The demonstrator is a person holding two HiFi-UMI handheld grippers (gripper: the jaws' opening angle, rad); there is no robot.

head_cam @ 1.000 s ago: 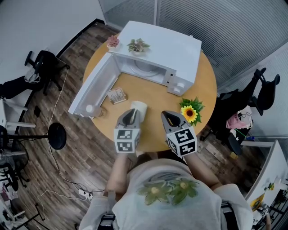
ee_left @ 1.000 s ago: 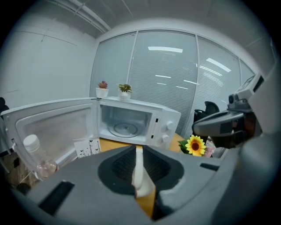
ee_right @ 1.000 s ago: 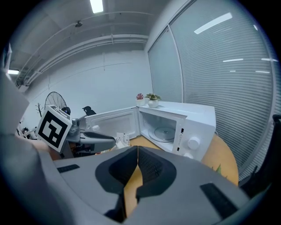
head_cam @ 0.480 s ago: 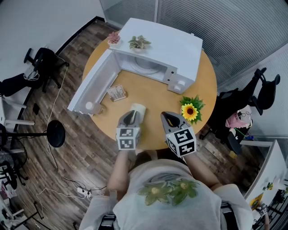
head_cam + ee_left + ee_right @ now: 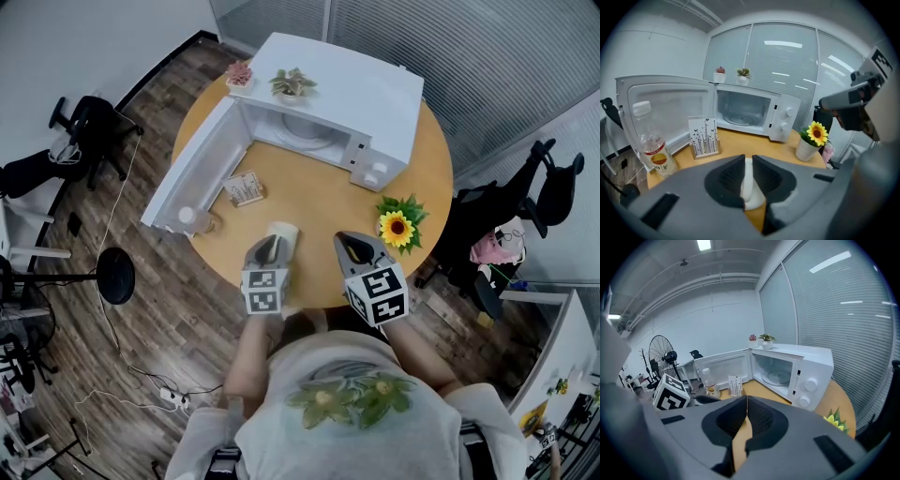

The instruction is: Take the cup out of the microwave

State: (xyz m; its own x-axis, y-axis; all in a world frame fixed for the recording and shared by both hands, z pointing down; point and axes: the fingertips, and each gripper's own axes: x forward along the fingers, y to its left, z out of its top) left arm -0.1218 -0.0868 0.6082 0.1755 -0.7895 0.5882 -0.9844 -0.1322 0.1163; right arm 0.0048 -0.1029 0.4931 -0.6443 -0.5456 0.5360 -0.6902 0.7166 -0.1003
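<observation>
The white cup (image 5: 284, 232) is outside the microwave (image 5: 330, 101), over the near part of the round wooden table (image 5: 319, 197). My left gripper (image 5: 273, 247) is shut on it. In the left gripper view the cup's white wall (image 5: 751, 196) is pinched between the dark pads of that gripper (image 5: 748, 165). Whether the cup's base rests on the table is hidden. My right gripper (image 5: 354, 249) hovers to the right of the cup, apart from it; its jaws (image 5: 746, 414) meet with nothing between them. The microwave's door (image 5: 192, 171) stands wide open and its inside looks empty.
A plastic bottle (image 5: 188, 220) and a small card stand (image 5: 246, 187) stand by the open door. A sunflower pot (image 5: 397, 226) is at the table's right. Two little plants (image 5: 290, 85) sit on top of the microwave. Office chairs (image 5: 89, 131) flank the table.
My left gripper has sunk a little toward the tabletop, near the front edge, with the cup still in it. The right gripper has stayed in place.
</observation>
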